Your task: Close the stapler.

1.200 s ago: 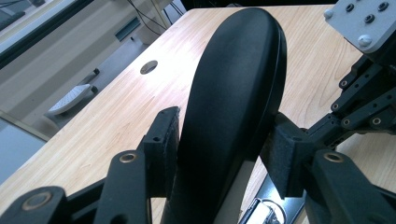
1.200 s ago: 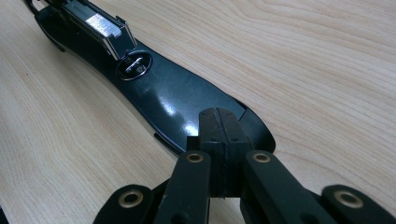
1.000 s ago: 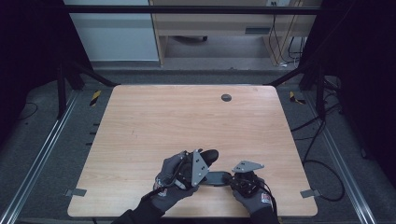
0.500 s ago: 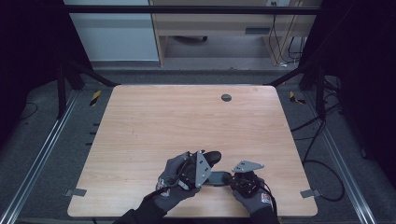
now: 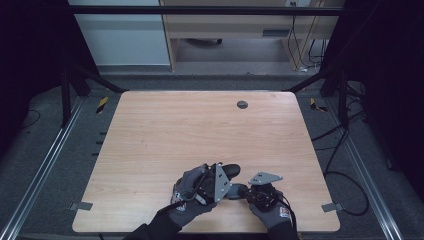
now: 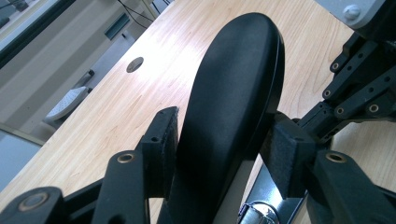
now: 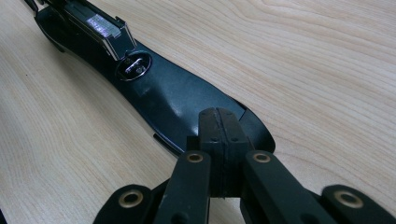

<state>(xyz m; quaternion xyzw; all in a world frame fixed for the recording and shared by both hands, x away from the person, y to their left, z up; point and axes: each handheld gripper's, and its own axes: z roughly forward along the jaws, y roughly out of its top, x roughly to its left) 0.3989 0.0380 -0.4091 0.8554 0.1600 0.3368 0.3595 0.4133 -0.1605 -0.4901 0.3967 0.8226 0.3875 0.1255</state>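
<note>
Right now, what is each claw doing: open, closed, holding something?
Left claw: clamped around the black curved plastic stapler top.
Right claw: closed, its tips pressing down on the black flat stapler base.

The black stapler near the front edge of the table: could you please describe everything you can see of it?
The black stapler looks like glossy plastic, opened out, its base flat on the wooden table. A metal staple channel and a round metal fitting show. The left tongs bracket the raised rounded top arm; the shut right tongs press on the base's end.
</note>
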